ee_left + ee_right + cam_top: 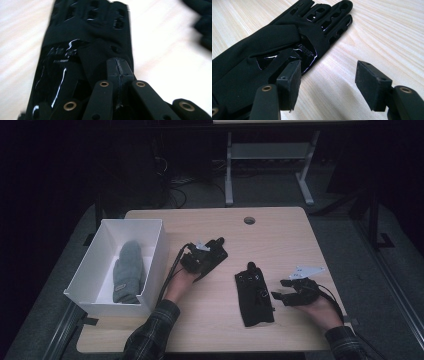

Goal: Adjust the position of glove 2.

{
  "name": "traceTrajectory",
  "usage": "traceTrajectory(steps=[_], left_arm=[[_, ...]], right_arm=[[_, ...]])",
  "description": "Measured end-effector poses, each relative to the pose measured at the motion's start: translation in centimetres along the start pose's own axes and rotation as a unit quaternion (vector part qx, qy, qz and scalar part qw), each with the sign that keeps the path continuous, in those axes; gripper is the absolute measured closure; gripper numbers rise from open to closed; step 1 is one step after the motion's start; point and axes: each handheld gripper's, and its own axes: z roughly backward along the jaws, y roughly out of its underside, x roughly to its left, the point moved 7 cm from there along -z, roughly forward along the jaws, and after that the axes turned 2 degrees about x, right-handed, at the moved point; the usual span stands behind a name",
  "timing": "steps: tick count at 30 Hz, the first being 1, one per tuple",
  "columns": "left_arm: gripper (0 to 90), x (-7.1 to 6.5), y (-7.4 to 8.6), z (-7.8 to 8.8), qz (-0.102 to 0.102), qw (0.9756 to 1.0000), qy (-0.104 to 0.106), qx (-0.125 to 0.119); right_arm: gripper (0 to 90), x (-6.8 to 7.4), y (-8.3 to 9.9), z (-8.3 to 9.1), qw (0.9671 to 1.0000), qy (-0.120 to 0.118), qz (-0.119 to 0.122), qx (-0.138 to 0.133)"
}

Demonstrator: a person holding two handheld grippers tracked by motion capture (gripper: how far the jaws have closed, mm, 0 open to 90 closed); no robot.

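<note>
Two grippers beside one black glove on a pale wooden table

One black glove (254,294) of smooth fabric, with glossy patches and cut-out slots along the fingers, lies flat on the grainy table (280,240). The left gripper (214,251) has its jaws pressed together, holding nothing; the right gripper (278,289), just beside the glove, stands open and empty. A grey knitted mitten (127,270) rests in the white box (152,265)

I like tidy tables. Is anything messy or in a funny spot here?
One thing: the black glove lies loose on the table, while the grey mitten sits inside the white box. Nothing looks spilled or broken.
</note>
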Motion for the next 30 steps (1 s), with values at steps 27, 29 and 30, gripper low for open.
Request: traceTrajectory(steps=[27,29,30], left_arm=[[89.0,-10.2,3.4,2.2,-0.074,0.9914,0.108,0.0],[88.9,-10.7,3.2,2.0,-0.078,0.9906,0.112,-0.003],[87.9,-10.8,3.1,2.1,-0.083,0.9902,0.113,-0.003]], right_arm=[[38.0,0.7,0.1,-0.7,0.9998,-0.011,0.012,0.015],[38.0,0.7,0.1,-0.7,0.9998,-0.011,0.012,0.015],[38.0,0.7,0.1,-0.7,0.9998,-0.011,0.012,0.015]])
